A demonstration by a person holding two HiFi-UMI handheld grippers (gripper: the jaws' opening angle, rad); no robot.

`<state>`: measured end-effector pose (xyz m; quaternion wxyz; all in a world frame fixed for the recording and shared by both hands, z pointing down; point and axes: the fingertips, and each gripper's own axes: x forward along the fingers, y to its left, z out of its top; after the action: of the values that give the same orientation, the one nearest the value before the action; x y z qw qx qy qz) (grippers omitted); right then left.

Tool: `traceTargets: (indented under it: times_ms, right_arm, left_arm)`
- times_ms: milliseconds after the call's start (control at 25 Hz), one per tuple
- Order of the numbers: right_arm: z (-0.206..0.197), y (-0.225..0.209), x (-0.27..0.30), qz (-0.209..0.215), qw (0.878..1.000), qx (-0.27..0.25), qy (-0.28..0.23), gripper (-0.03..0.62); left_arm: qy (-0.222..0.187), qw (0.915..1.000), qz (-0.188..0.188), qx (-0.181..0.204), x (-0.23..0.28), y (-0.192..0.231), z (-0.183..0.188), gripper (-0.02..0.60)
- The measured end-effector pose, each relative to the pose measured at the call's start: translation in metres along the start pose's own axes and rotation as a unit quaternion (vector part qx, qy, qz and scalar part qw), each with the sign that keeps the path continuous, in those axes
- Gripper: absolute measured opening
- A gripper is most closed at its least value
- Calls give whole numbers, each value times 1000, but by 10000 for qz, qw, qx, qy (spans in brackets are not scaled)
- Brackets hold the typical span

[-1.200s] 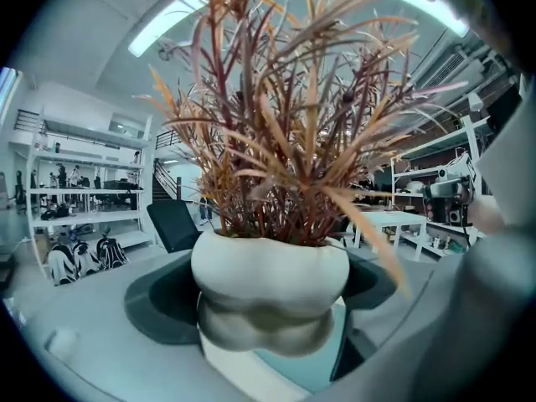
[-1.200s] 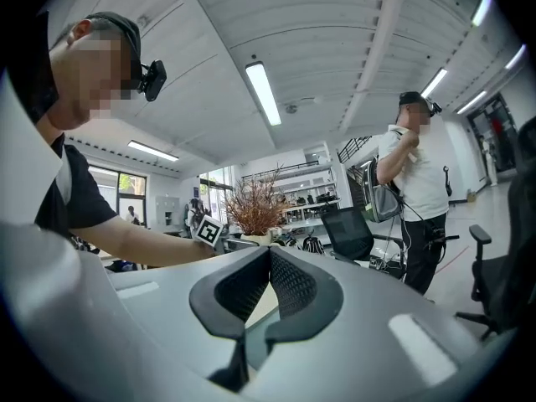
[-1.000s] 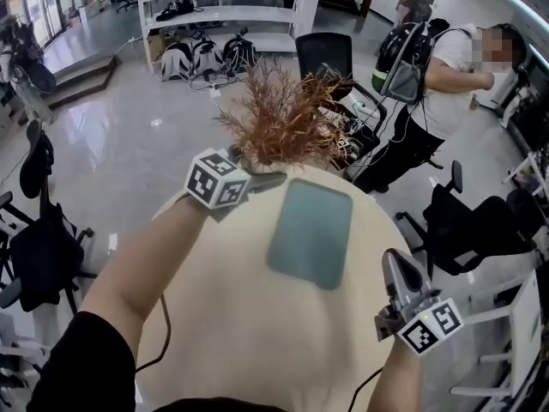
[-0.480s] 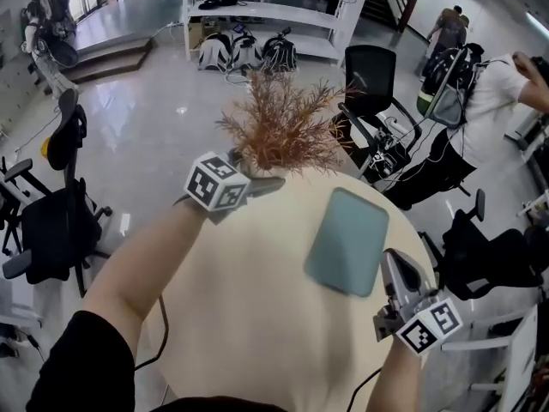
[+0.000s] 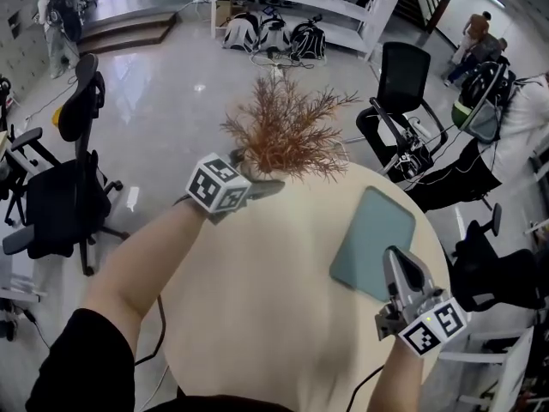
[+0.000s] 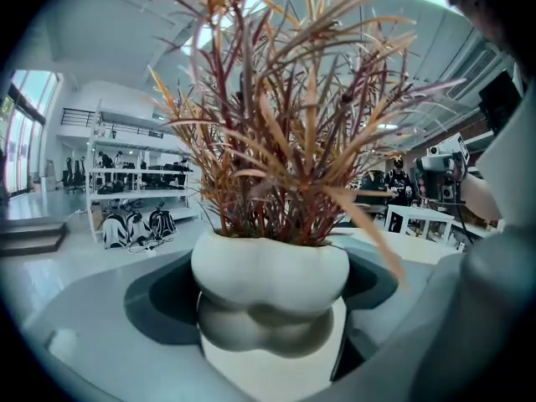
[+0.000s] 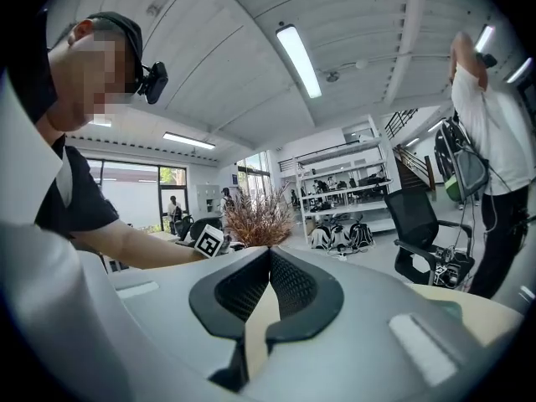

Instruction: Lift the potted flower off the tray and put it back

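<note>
The right gripper (image 7: pixel 268 256) has its black ribbed jaws closed tip to tip, with nothing between them. Beyond the tips, a reddish-brown spiky potted flower (image 7: pixel 256 218) rises beside a black-and-white marker cube (image 7: pixel 209 241) on a bare forearm (image 7: pixel 142 245). A black mesh office chair (image 7: pixel 413 216) stands past the beige round table (image 7: pixel 469 296) and its right edge.

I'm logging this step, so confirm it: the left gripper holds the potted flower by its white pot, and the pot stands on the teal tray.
One thing is wrong: the potted flower is not on the teal tray. The left gripper holds it by its white pot, apart from the tray, as the head view shows.
</note>
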<state>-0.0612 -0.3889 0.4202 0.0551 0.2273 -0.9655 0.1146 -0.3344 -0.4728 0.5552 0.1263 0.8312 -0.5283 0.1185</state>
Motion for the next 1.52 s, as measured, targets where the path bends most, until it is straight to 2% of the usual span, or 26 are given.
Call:
traceTargets:
  times_ms: [320, 600, 840, 1080, 1240, 1400, 1520]
  right_arm:
    - [-23, 5, 30, 156, 9996, -7, 237, 15]
    - [-37, -2, 42, 152, 9992, 13, 372, 15]
    - [-51, -9, 49, 177, 9988, 99, 449, 15]
    - [-60, -13, 50, 147, 9984, 175, 514, 15]
    - [-58, -13, 49, 155, 9984, 197, 504, 15]
    - [-55, -7, 47, 170, 9984, 184, 503, 15]
    - [-54, -4, 44, 160, 9983, 172, 535, 16]
  left_arm:
    - [272, 9995, -21, -142, 7, 13, -60, 492]
    - [393, 9989, -9, -250, 15, 22, -92, 492]
    - [522, 9985, 13, -177, 25, 22, -117, 492]
    - [592, 9981, -43, 167, 27, 19, -132, 494]
    - [663, 9978, 11, 41, 30, 22, -141, 495]
    - [737, 9972, 54, 105, 27, 17, -137, 497]
    - [807, 9966, 133, -23, 23, 16, -141, 521]
